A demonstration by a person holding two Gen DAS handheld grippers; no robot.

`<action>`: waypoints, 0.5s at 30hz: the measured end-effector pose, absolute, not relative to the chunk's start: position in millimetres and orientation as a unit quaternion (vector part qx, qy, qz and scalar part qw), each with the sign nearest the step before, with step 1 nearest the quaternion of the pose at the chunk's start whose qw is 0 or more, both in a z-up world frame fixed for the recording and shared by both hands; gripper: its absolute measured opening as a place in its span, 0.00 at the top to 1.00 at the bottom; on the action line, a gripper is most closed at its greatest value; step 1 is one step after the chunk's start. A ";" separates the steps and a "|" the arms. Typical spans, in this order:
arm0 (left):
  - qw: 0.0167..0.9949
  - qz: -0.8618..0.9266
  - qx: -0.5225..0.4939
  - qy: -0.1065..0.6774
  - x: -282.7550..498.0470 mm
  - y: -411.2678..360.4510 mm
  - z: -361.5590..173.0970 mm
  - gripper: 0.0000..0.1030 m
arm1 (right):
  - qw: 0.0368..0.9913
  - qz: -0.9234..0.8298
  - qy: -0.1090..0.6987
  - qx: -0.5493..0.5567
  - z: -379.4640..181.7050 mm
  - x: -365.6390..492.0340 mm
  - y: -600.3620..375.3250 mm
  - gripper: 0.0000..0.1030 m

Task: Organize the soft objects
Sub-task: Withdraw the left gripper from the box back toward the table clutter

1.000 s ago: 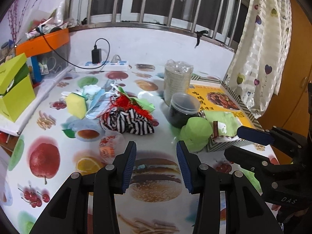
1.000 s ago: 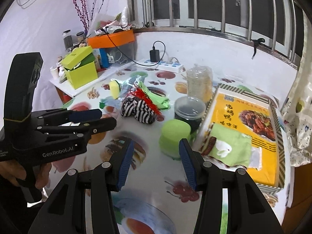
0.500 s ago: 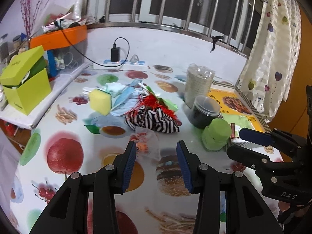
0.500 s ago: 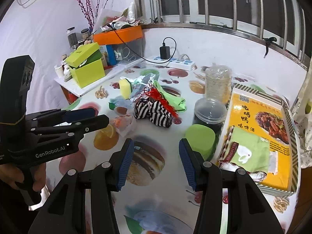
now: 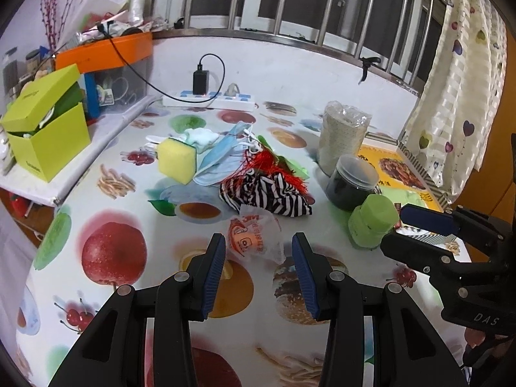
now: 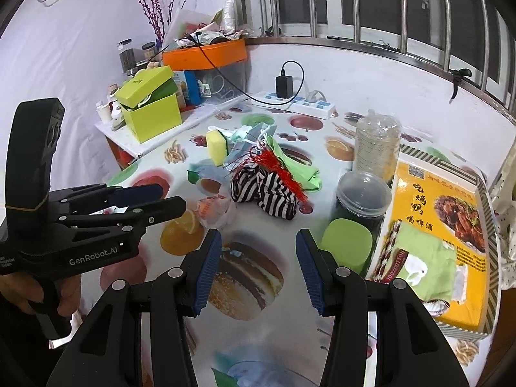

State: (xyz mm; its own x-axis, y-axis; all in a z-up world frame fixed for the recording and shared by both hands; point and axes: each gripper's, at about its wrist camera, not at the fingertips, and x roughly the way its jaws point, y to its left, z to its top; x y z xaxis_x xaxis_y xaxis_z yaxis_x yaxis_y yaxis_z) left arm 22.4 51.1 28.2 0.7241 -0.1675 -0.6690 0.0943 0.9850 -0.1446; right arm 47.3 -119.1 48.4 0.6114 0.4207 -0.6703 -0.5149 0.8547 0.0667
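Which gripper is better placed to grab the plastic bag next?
Left. The left gripper is open with the bag right between its fingertips. The right gripper is open too, but it faces bare table, and the bag lies off to its left.

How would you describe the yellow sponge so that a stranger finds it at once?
Start from the white power strip at the wall and come toward the heap of soft things in the table's middle. At the heap's left edge stands the yellow sponge, the only solid block there, beside the pale blue face masks.
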 end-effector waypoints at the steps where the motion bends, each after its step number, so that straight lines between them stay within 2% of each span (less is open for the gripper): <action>1: 0.927 -0.070 -0.050 0.366 22.7 51.8 27.4 0.59 | 0.895 0.260 0.356 -0.066 48.1 47.9 -119.1 0.52; 15: 0.924 -0.052 -0.062 0.374 26.3 66.2 21.2 0.59 | 0.890 0.275 0.358 -0.070 45.8 52.6 -110.0 0.52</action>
State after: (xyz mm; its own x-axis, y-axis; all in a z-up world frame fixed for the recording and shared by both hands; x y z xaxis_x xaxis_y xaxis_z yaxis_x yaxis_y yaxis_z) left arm 26.3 66.2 21.2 0.7150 -0.1425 -0.6844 0.0503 0.9870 -0.1529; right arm 52.6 -110.0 45.8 0.5928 0.4393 -0.6750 -0.5389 0.8392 0.0729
